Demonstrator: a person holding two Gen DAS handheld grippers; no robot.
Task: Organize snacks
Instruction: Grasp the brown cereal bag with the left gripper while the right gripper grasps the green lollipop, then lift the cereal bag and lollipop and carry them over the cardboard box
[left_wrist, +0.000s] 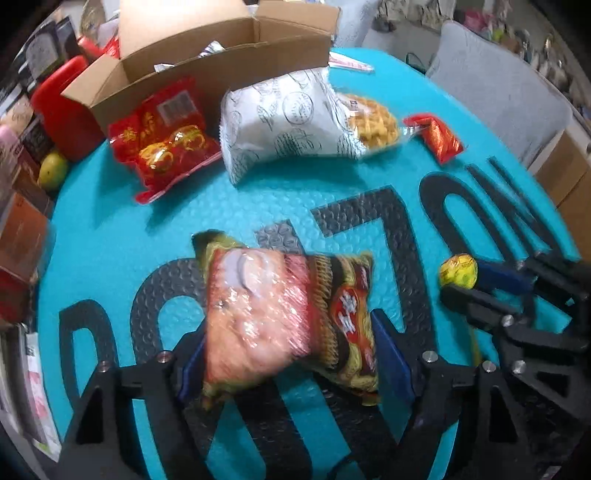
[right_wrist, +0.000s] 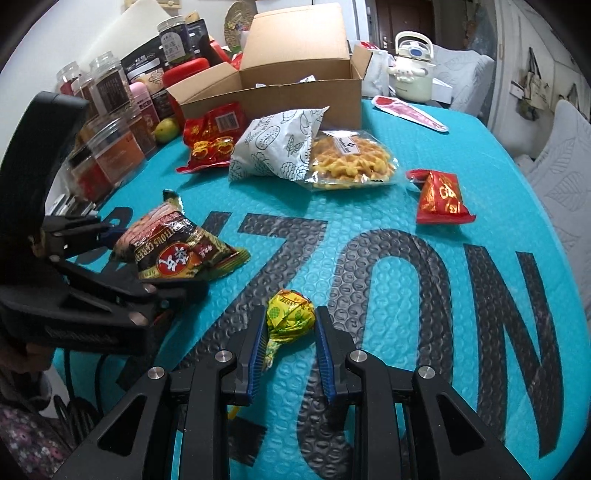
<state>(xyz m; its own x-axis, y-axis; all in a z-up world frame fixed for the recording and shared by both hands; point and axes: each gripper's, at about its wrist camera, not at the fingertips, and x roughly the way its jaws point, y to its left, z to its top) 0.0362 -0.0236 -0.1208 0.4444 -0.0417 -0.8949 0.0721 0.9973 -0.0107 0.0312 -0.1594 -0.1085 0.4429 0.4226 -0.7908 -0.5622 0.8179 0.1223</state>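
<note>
From the left wrist camera, the surface (left_wrist: 122, 236) is covered with a bright blue bumpy mat with big black letters on it. At the far edge sits an open cardboard box (left_wrist: 207, 62). In front of the box lie a red snack bag (left_wrist: 162, 140), a white bag with drawings (left_wrist: 284, 122), a clear pack of waffle cookies (left_wrist: 373, 122) and a small red packet (left_wrist: 434, 136). A green fruit (left_wrist: 53, 170) sits at the left edge, by a red tub (left_wrist: 62, 110). A grey cushion (left_wrist: 495, 92) shows behind the surface on the right. The left hand-held gripper (left_wrist: 295, 350) points down at the mat. A shiny noodle snack pack (left_wrist: 284, 314) sits between its blue pads, and the jaws stand wide. The picture is blurry, so I cannot tell if the pads press on the pack. On the right, the right hand-held gripper (left_wrist: 458, 282) holds a yellow lollipop (left_wrist: 458, 271) at its tip.

From the right wrist camera, the same blue mat fills the surface (right_wrist: 480, 206). The cardboard box (right_wrist: 280, 92) is at the back, with jars (right_wrist: 107, 85) and packets to its left and a cream kettle (right_wrist: 412, 70) to its right. The right hand-held gripper (right_wrist: 290, 332) points down and its jaws are nearly closed on the lollipop (right_wrist: 291, 314), which is pinched between the blue pads just above the mat. On the left, the left hand-held gripper (right_wrist: 122, 258) has the noodle snack pack (right_wrist: 173, 247) at its jaws, low over the mat. The small red packet (right_wrist: 441, 199) lies alone on the right.
</note>
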